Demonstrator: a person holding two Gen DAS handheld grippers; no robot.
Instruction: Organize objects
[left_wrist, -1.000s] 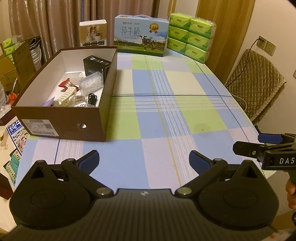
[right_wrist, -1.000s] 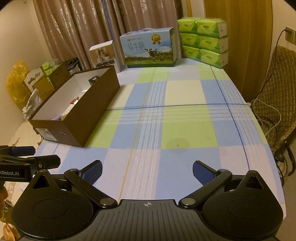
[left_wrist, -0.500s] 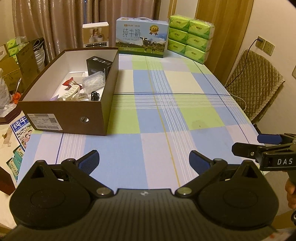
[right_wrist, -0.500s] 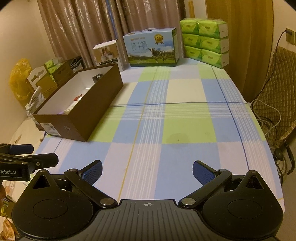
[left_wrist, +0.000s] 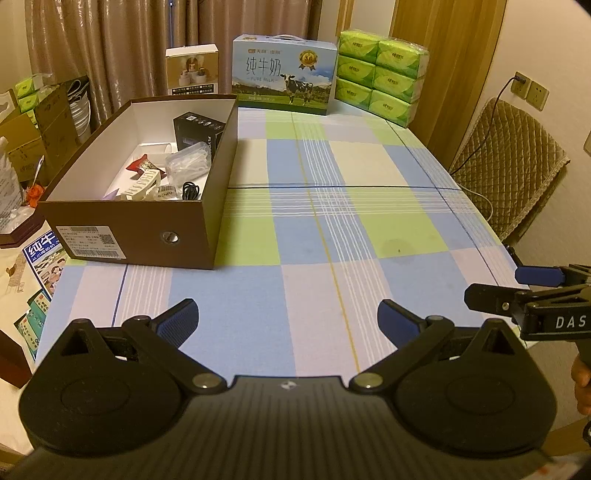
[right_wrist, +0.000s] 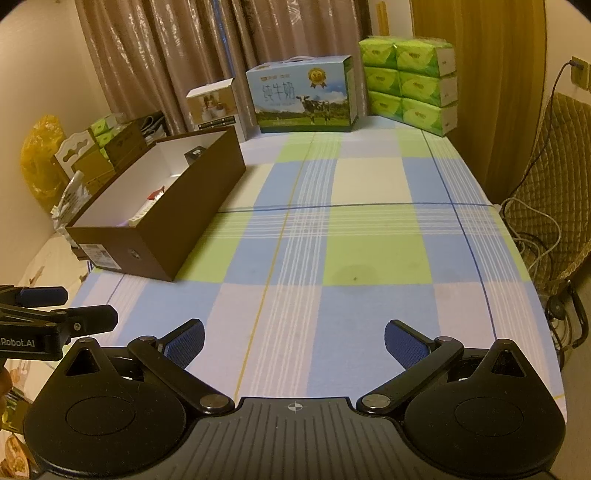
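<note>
I have both tools hanging over the near edge of the checked tablecloth (left_wrist: 332, 236), and neither carries anything. The left gripper (left_wrist: 286, 319) sits at the bottom of its own view with its blue pads spread wide, released. The right gripper (right_wrist: 293, 338) reads the same in its own view: pads well apart, nothing between them. Each tool also pokes into the other's frame from the side, low at the edge.

The things to be sorted are in the brown shoebox (left_wrist: 136, 236), which stands in the left half of the left view and at middle left of the right view. Inside it I can make out a black box (left_wrist: 197, 131) against the far right wall, a clear plastic bag (left_wrist: 188, 162) just in front of it, a red wrapper (left_wrist: 138, 164), a cream-coloured packet (left_wrist: 142, 184) and a coiled black cable (left_wrist: 190, 190) near the front wall. The open cloth in front of me holds no loose item. A milk carton case (left_wrist: 284, 75) and stacked green tissue packs (left_wrist: 380, 81) line the far edge at the top of the frame.

My reading is that I am between picks, or possibly finished, since everything small already lies in the box. If more remains, the next move calls for finding it outside these views; otherwise, reaching the left tool up and over the box's front wall.
</note>
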